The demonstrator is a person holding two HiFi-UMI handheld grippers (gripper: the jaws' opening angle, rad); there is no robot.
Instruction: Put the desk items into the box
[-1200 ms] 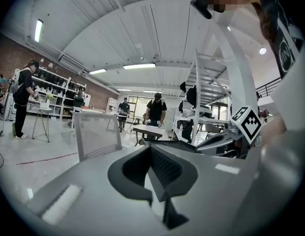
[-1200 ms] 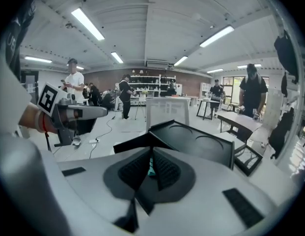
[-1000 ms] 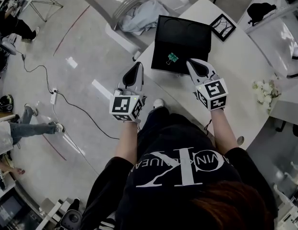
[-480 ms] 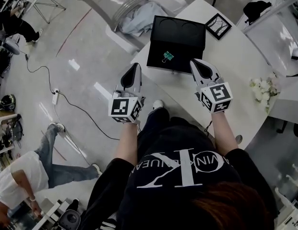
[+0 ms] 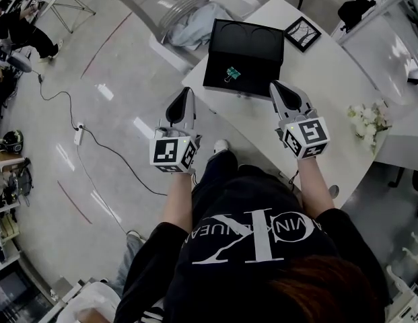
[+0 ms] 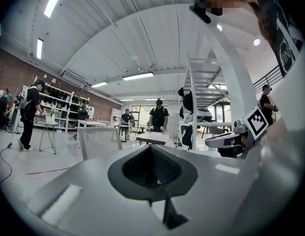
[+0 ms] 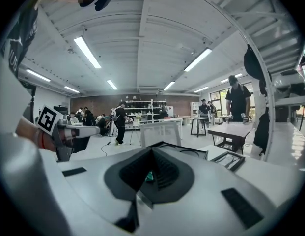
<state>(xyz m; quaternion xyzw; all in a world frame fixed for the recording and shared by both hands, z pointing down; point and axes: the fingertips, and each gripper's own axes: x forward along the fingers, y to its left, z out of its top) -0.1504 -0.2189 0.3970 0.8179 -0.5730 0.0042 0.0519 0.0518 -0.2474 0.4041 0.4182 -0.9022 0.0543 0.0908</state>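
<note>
An open black box point(image 5: 254, 40) lies on the white table point(image 5: 333, 89), and a green binder clip point(image 5: 230, 74) rests inside it near its front edge. My left gripper point(image 5: 182, 94) hovers off the table's near-left edge, over the floor, jaws shut and empty. My right gripper point(image 5: 277, 85) is over the table just right of the box's front corner, also shut with nothing held. In the right gripper view the shut gripper point(image 7: 151, 173) points toward the box point(image 7: 184, 149). In the left gripper view the shut gripper point(image 6: 152, 167) faces the room.
A small black picture frame point(image 5: 303, 33) lies right of the box. White flowers point(image 5: 368, 121) sit at the table's right edge. A chair point(image 5: 169, 9) with grey cloth point(image 5: 188, 22) stands beyond the table. A cable point(image 5: 94, 150) runs across the floor at left.
Both grippers have drawn back a little from the box, still shut. A person walking at the left has moved toward the bottom of the view.
</note>
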